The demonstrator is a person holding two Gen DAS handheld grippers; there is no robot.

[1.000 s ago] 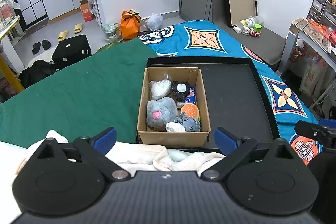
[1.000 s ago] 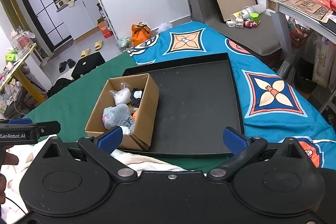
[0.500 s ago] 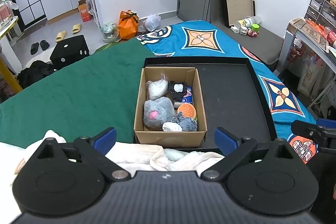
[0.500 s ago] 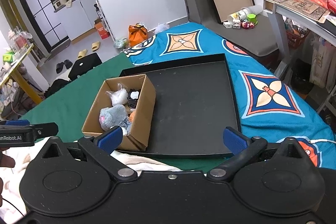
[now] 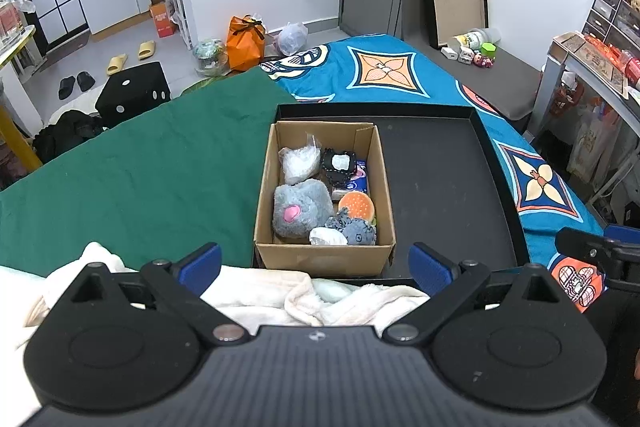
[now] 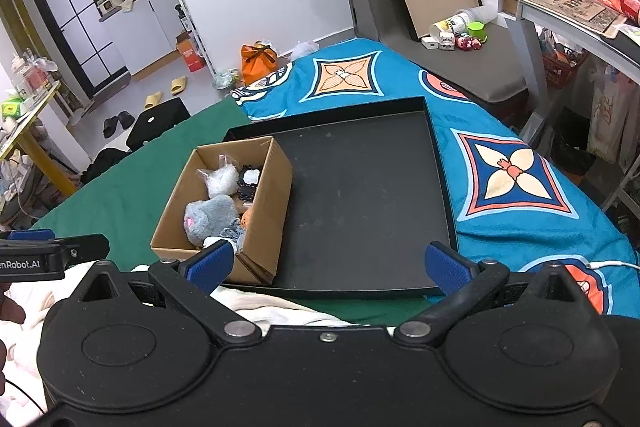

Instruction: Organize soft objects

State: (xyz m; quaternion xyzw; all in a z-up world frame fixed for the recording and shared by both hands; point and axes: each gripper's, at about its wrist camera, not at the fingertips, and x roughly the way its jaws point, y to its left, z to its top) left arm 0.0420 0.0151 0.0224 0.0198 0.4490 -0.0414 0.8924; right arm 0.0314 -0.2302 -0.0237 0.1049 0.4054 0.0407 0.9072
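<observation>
A brown corrugated cardboard box (image 5: pixel 325 203) with its top open sits in the left part of a shallow, matte black rectangular tray (image 5: pixel 444 187), and the tray rests on a bed where a green cloth (image 5: pixel 132 183) meets a fuzzy blue blanket (image 5: pixel 384 75) printed with orange and cream four-petal motifs. Inside the box lie the soft things: a rounded grey plush (image 5: pixel 301 207) with a pink patch, a smaller, darker grey plush (image 5: pixel 356 230) near the front wall, a squashy burger-shaped toy (image 5: pixel 357 206) with an orange dimpled bun, a crinkled clear bag of white fluff (image 5: pixel 299 163) and a black frilly piece (image 5: pixel 339 165) toward the back. The rest of the tray's floor is bare and slightly dusty. A rumpled cream fleece blanket (image 5: pixel 280 297) lies in soft folds along the near edge of the bed, just under the tools. The left tool (image 5: pixel 316 265) hangs above this fleece, in front of the box, its blue ribbed fingers (image 5: pixel 200 263) spread wide with nothing between them. The right tool (image 6: pixel 327 263) faces the tray from the near side, its jaws likewise wide apart and holding nothing.
</observation>
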